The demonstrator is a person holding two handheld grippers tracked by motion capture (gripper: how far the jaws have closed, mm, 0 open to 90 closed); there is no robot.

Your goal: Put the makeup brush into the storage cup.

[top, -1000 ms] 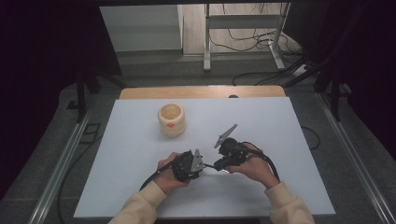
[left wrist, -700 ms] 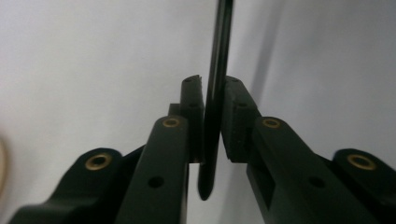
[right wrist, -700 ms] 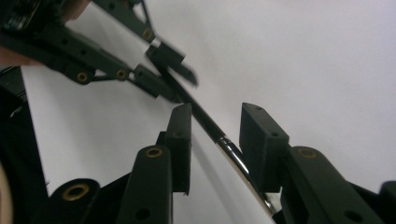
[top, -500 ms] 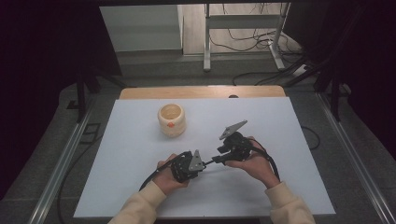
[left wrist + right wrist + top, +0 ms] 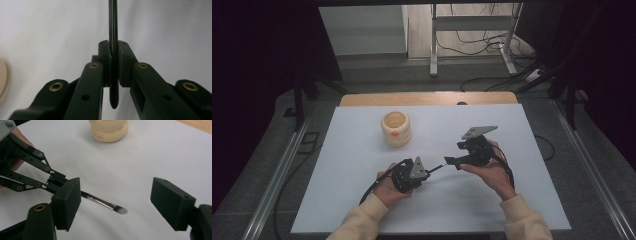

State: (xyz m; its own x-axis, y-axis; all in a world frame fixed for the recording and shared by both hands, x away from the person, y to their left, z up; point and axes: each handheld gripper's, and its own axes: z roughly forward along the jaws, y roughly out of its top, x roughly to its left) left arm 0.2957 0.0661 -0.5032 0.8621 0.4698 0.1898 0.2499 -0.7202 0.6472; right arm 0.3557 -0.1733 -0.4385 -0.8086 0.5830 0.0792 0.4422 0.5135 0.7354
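The left claw point(image 5: 426, 172) was shut tight on a thin black brush point(image 5: 105, 203). In the left gripper view its two pads point(image 5: 104, 60) pressed on the brush handle point(image 5: 113, 22) from both sides. The brush stuck out level above the white surface point(image 5: 362, 165), with its soft tip pointing at the right claw point(image 5: 116, 205). The right claw had just been opening. Its jaws stood wide apart, and the brush tip sat between them without touching either pad. A round cream pot point(image 5: 395, 128) stood well away, farther back on the surface.
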